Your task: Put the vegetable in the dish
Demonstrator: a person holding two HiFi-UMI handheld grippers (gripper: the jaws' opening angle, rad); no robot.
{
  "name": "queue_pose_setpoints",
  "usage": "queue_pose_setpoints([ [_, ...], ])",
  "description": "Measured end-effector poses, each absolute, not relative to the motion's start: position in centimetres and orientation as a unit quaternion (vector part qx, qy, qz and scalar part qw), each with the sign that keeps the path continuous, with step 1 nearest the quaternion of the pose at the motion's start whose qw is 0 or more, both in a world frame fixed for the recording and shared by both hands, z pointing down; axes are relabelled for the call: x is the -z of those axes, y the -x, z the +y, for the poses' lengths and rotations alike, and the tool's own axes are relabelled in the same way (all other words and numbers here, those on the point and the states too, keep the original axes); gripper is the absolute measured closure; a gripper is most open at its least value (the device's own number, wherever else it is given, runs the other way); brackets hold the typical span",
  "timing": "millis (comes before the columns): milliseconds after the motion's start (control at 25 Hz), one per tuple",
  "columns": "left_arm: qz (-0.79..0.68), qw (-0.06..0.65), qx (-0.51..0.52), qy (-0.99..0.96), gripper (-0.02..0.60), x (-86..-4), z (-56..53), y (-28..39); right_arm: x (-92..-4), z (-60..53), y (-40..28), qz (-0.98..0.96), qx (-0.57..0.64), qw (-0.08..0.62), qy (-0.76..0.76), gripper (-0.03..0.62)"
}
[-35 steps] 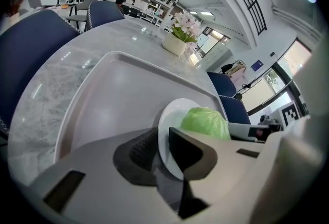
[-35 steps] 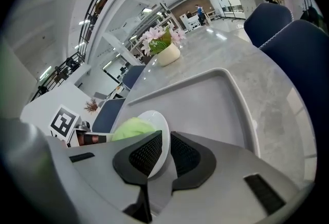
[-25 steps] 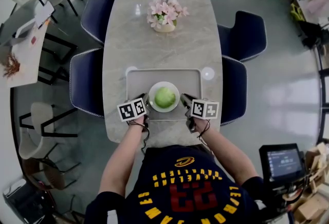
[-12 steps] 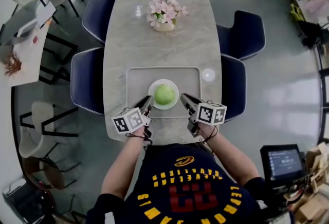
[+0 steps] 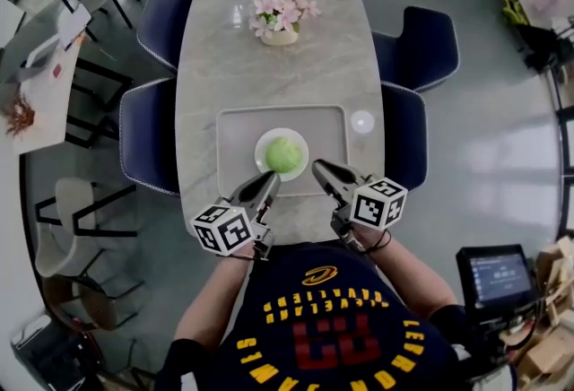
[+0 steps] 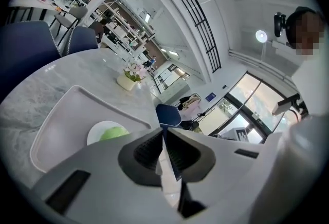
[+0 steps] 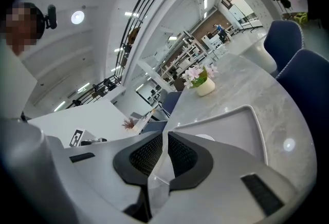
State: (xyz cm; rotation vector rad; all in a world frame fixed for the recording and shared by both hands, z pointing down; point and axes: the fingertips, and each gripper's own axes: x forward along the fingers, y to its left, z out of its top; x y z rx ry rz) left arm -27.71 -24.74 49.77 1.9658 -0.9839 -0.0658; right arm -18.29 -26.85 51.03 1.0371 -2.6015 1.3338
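Both grippers have pulled back from the dish toward the person over the last second, and their marker cubes now sit further apart. The left gripper (image 5: 267, 181) and the right gripper (image 5: 319, 169) point at the near edge of the grey tray (image 5: 238, 134), one on each side of the dish. Each has its jaws pressed together with nothing between them. The round green vegetable (image 5: 283, 153) lies in the white dish (image 5: 263, 147), clear of both grippers, and the dish stands on the tray. Further up the marble table (image 5: 278, 75) stands a vase of pink flowers (image 5: 280, 11)
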Motion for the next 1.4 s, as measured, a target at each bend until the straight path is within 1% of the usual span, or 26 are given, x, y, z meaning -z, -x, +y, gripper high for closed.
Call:
queue_pose_setpoints([
  [80,-0.393,0.445,0.034,-0.804,0.581,-48.7,-24.5,27.7,-49.9,-26.5,18.4,-0.847,-0.418,0.012,-0.327,0.554],
  [200,-0.390,0.427,0.037,-0.815,0.581,-47.5,-24.3,27.5,-48.3,-25.8,18.9,-0.862,-0.396,0.005,-0.315,0.559],
  [240,-0.390,0.420,0.035,-0.819,0.581,-47.2,-24.1,27.4,-47.7,-25.6,19.1,-0.867,-0.388,0.003,-0.312,0.584],
  [280,-0.389,0.413,0.033,-0.823,0.581,-46.9,-24.0,27.3,-47.3,-25.3,19.3,-0.872,-0.380,0.002,-0.309,0.588],
  [560,-0.373,0.374,0.032,-0.848,0.581,-44.3,-23.2,26.2,-44.5,-23.9,20.6,-0.906,-0.323,0.003,-0.275,0.588],
  [720,-0.366,0.374,0.035,-0.851,0.581,-43.6,-22.9,25.8,-43.0,-23.5,21.1,-0.914,-0.313,-0.017,-0.259,0.588],
  [1040,-0.362,0.351,0.021,-0.863,0.581,-42.7,-22.3,25.1,-41.4,-23.2,21.2,-0.926,-0.274,-0.014,-0.258,0.588],
  [1400,-0.356,0.339,0.012,-0.870,0.581,-42.5,-22.0,24.6,-41.3,-23.0,21.1,-0.926,-0.272,-0.018,-0.260,0.588],
])
